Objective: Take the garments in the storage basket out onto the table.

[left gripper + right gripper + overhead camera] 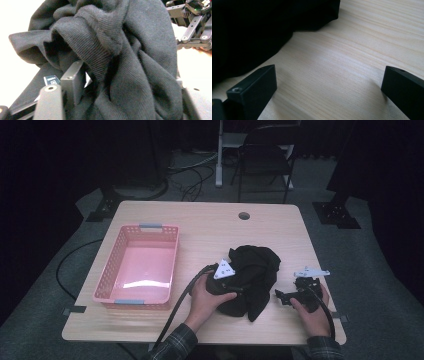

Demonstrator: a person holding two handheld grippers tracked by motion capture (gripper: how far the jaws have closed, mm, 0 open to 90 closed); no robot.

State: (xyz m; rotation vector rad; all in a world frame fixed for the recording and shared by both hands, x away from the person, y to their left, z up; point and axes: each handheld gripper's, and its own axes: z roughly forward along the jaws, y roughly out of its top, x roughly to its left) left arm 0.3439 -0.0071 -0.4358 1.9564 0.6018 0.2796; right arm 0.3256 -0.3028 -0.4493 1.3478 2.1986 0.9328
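On table: L gripper (239, 287) in black cloth (257, 270) | R gripper (281, 296) jaws apart, beside.

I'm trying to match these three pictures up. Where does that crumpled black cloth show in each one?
High view: the crumpled black knit cloth lies right of centre on the pale wooden table, between the two hands.
Left gripper view: the cloth bunches up close across most of the picture.
Right gripper view: the cloth is the dark mass at upper left.
Shared landmark: the wooden table, pale in each view.
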